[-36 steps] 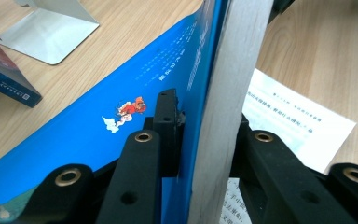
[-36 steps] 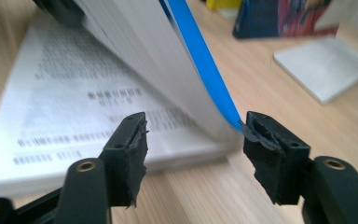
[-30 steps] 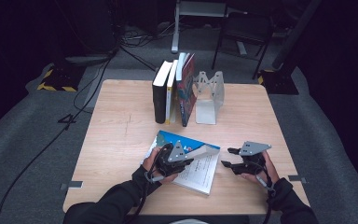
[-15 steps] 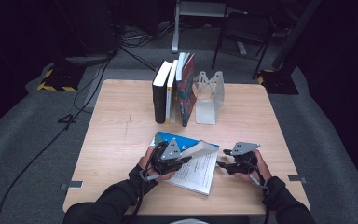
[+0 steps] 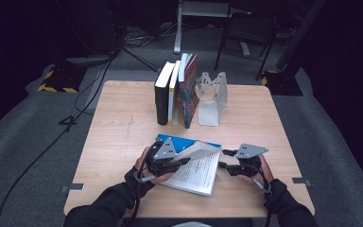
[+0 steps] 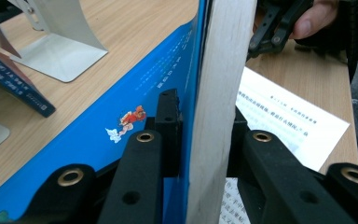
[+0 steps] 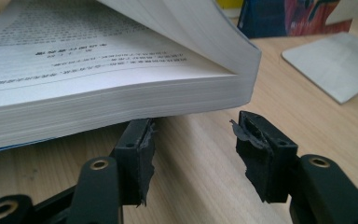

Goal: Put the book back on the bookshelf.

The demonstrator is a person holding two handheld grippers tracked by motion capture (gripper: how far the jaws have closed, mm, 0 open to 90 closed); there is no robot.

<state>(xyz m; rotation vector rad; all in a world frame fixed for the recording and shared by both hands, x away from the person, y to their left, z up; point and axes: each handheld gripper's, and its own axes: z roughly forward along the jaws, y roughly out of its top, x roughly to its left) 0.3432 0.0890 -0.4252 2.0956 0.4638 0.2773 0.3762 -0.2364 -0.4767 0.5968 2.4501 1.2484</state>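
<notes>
— Left tool [image 5: 182, 163]?
— Pinching the front cover and a thick sheaf of pages of the book [image 5: 196, 171], lifted off the printed page below. Seen edge-on between the pads in the left gripper view [image 6: 216, 116], blue cover on one side, text page on the other.
— Right tool [image 5: 223, 159]?
— Spread, nothing between the pads; just been closing a little. Low over the worktop [image 5: 123, 127], tips at the book's right edge [image 7: 121, 107], one pad [image 7: 142, 154] tucked just under the page block.
— Book's place?
— Lying open on the worktop between the two tools, touching the left, just beside the right.
— Beyond the tools?
— Row of upright books [image 5: 177, 92], then a metal bookend [image 5: 212, 97] beside them, well apart from both tools.
</notes>
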